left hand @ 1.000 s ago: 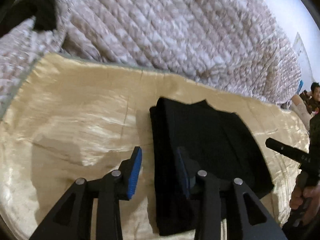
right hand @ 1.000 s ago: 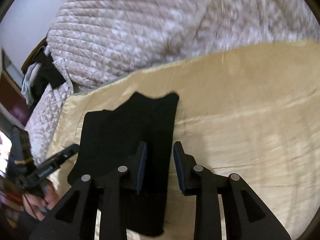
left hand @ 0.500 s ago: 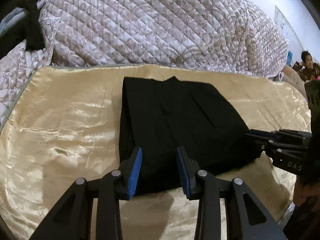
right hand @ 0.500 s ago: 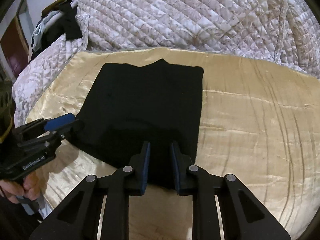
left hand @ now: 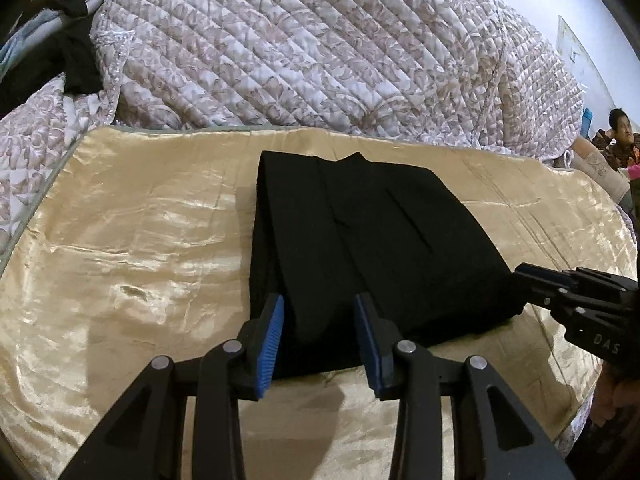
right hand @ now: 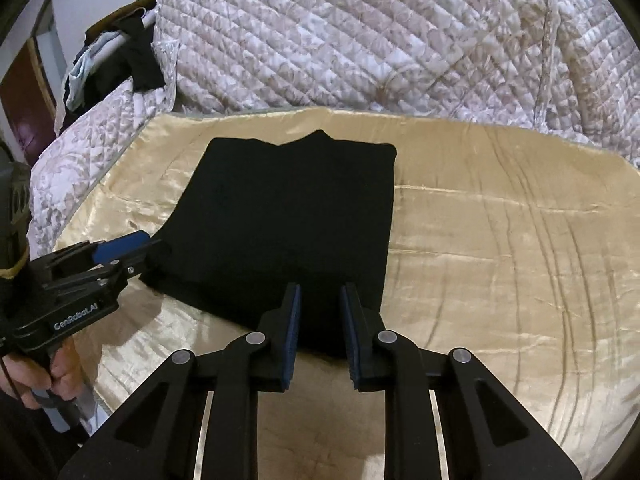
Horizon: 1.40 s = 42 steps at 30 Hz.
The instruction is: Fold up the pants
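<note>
Black pants point(left hand: 360, 240), folded into a flat rectangle, lie on a golden satin cloth point(left hand: 140, 240). My left gripper point(left hand: 319, 304) hovers over their near edge, left of centre, jaws open and pressing on nothing. In the right wrist view the pants point(right hand: 288, 208) fill the middle. My right gripper point(right hand: 319, 292) hangs over their near right corner, jaws a narrow gap apart, open, no fabric pinched. Each view shows the other gripper at the pants' side: the right gripper point(left hand: 532, 276), and the left gripper point(right hand: 120, 248) held by a hand point(right hand: 44, 376).
A quilted pink-and-white bedspread point(left hand: 320, 60) rises behind the satin cloth point(right hand: 500, 260). Dark clothes point(right hand: 132, 56) hang over a rail at the far left. A person point(left hand: 618, 132) sits at the far right. Bare satin lies on both sides of the pants.
Both grippers rolled level and drew back from above the pants to their near edge. The right gripper's jaws narrowed. The pants lie still.
</note>
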### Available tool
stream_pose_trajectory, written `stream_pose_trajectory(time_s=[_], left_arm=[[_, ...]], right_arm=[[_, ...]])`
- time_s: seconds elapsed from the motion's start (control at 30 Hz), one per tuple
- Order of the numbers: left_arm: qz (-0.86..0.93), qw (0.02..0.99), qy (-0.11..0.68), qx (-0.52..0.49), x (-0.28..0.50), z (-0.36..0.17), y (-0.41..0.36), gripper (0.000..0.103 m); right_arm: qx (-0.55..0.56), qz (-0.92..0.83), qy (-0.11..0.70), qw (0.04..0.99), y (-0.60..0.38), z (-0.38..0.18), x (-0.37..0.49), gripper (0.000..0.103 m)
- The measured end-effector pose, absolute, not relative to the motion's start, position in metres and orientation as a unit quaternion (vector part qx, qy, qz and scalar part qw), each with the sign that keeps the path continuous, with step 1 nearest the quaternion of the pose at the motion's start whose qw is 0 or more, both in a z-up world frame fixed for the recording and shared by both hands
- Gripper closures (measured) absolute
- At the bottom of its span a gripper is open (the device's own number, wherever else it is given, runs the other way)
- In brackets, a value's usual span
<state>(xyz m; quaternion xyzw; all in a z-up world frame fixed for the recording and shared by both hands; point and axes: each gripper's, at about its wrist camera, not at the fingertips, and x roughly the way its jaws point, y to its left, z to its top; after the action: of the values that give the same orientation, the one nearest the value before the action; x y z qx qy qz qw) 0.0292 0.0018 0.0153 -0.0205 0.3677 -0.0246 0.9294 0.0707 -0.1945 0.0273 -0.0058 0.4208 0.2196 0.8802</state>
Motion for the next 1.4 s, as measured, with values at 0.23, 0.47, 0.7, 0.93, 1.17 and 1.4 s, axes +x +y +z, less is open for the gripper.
stream_pose_trajectory(time_s=[0.23,0.47,0.7,0.93,1.17,1.4], left_arm=[[-0.015,0.930,0.366,-0.012,0.030,0.014,0.000,0.063],[0.004,0.929,0.369,-0.021,0.031,0.014,0.010,0.063],[-0.010,0.940,0.338,-0.042,0.046,0.039,0.016,0.063],[-0.056,0.915,0.398,-0.031,0.104,0.012,-0.001,0.063],[-0.040,0.918,0.393,-0.030,0.132,0.030,0.016,0.063],[-0.041,0.913,0.406,-0.008,0.188,0.014,0.018,0.062]], right_arm=[[0.003,0.217,0.429,0.877,-0.197,0.024,0.075,0.082],[0.004,0.214,0.434,0.875,-0.198,0.022,0.076,0.082],[0.036,0.199,0.431,0.880,-0.207,0.029,0.093,0.082],[0.020,0.239,0.453,0.858,-0.182,0.025,0.155,0.082],[0.041,0.199,0.453,0.868,-0.202,0.018,0.195,0.087],[0.022,0.230,0.457,0.859,-0.184,0.010,0.240,0.087]])
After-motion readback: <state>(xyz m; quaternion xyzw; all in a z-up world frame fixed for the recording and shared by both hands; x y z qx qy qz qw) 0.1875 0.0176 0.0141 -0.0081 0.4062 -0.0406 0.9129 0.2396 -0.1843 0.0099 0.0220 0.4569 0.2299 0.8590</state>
